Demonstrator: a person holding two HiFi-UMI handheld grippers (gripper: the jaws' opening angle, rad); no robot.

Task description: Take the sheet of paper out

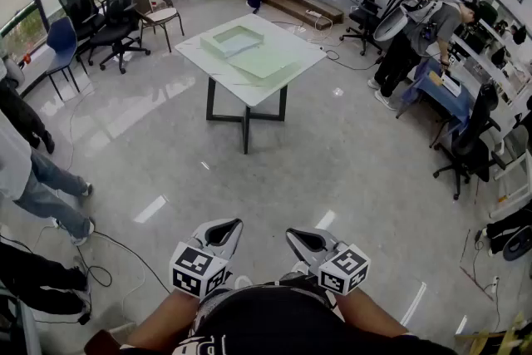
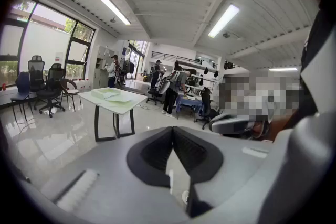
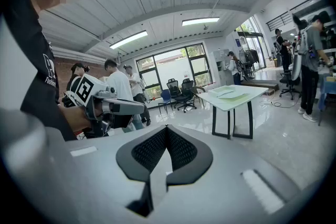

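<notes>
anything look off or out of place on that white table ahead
Nothing stands out. The white square table stands upright and level, with a pale green shallow tray and a flat pale green sheet lying flat on top. Nothing looks spilled, toppled or damaged from this distance.

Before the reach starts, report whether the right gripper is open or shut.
Shut. In its own view, the right gripper shows both jaw tips touching, with nothing between them.

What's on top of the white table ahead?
A shallow pale green tray and, beside it, a flat pale green sheet. Anything under the sheet is covered; the tray's inside is too distant to read.
</notes>
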